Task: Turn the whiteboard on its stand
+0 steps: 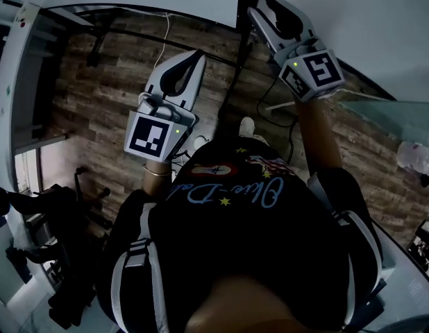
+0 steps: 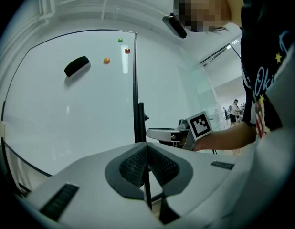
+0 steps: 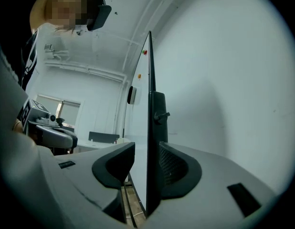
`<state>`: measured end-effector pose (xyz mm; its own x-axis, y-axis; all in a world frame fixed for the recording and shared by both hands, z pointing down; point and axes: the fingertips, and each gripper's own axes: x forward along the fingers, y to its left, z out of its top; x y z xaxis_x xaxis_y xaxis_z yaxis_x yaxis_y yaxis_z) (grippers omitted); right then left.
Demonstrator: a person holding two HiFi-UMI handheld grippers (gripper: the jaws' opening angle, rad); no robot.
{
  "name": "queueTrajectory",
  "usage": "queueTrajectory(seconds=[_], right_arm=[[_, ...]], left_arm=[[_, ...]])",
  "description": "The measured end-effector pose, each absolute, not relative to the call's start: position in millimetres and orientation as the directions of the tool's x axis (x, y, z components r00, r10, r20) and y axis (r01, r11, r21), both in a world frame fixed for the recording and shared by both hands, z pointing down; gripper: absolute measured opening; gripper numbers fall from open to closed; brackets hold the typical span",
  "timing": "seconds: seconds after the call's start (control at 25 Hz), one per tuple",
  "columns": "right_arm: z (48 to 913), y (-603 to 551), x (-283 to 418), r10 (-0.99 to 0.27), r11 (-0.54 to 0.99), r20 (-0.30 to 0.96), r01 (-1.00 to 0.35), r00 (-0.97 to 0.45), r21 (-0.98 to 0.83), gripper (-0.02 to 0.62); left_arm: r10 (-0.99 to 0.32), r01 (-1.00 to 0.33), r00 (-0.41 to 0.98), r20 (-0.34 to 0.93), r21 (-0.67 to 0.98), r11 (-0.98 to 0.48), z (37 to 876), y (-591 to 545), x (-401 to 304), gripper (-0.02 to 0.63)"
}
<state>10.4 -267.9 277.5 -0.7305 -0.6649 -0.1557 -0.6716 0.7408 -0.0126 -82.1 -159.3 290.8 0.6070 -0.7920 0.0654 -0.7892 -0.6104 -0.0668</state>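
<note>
Nearest the lens, dark shirt [image 1: 270, 255] with pale blue script, filling the lower head view. Beyond it, whiteboard [image 2: 66, 118] upright on its stand, straight ahead of the person, white face turned toward the left gripper view and seen edge-on in the right gripper view. Black eraser [image 2: 77, 66] stuck on the upper part of that face, with an orange magnet [image 2: 106, 60], a red magnet [image 2: 127, 50] and a green magnet [image 2: 120, 40] clustered near it toward the board's dark side edge. Black stand post [image 3: 156, 123] running up along that edge, small knob [image 3: 162, 114] on its side. Right tongs [image 3: 146, 149] parted, straddling post and board edge: one pad against the post or nearly so, the other clear of it with a gap showing, so nothing clamped. Left tongs [image 2: 146, 146] closed tip to tip, holding nothing visible, raised in front of the board face with the post just behind the tips; contact with the post not clear. Each of the tongs visible from the other's view, one on either side of the post. Wood-pattern floor [image 1: 96, 103] below in the head view, plain white wall [image 3: 233, 80] on the far side of the board.
</note>
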Motion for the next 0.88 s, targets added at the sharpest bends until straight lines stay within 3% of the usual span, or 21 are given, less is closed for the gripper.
queueTrajectory(seconds=[0.88], right_arm=[[285.9,-300.4,6.0,-0.701,0.711,-0.108,-0.702,-0.705,-0.036,0.167]], left_arm=[[-0.736,-0.734,0.673,0.076,-0.055,-0.677,291.3,-197.3,-71.3,0.002]])
